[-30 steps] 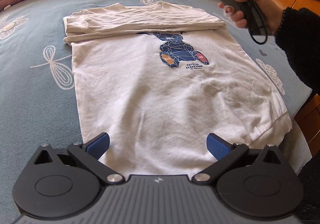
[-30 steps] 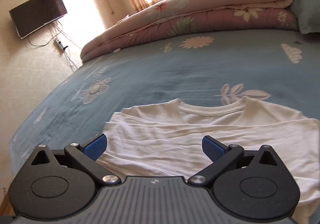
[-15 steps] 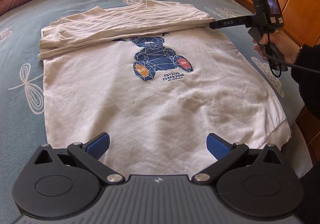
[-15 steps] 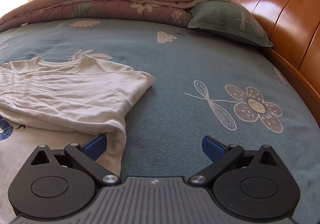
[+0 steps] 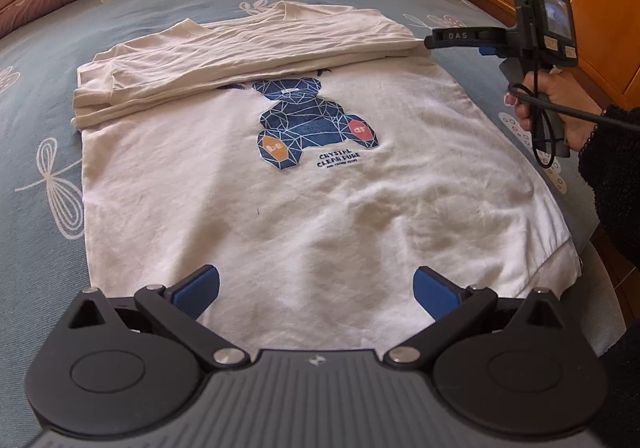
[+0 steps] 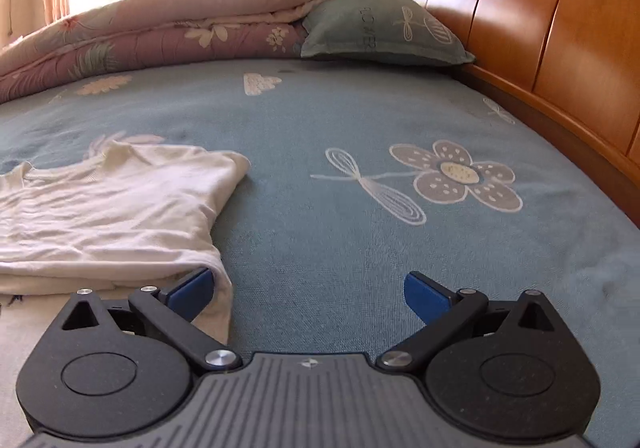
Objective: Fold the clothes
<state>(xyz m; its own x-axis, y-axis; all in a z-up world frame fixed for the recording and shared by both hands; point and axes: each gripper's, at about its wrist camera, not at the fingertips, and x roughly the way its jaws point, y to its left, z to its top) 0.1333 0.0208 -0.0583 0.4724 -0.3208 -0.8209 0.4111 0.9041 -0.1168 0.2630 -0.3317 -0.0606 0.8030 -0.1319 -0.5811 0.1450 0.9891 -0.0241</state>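
A white T-shirt [image 5: 280, 208] with a blue bear print [image 5: 314, 120] lies flat on the blue bed sheet [image 5: 40, 60], its top part folded down over the chest in a band [image 5: 248, 52]. My left gripper [image 5: 316, 286] hovers open above the shirt's bottom hem with nothing between its blue pads. In the left wrist view a hand holds the right gripper [image 5: 430, 41] at the right end of the folded band. In the right wrist view my right gripper [image 6: 306, 290] stands open, its left pad [image 6: 192, 288] beside the fold's corner [image 6: 216, 264].
A wooden headboard [image 6: 540, 40] runs along the right side. A green pillow [image 6: 380, 36] and a rolled pink quilt [image 6: 140, 44] lie at the far end of the bed. The person's dark sleeve [image 5: 612, 176] is at the right.
The right gripper swung from above the shirt's folded top to its right end and came lower. My left gripper's view shifted a little; the shirt lies as before.
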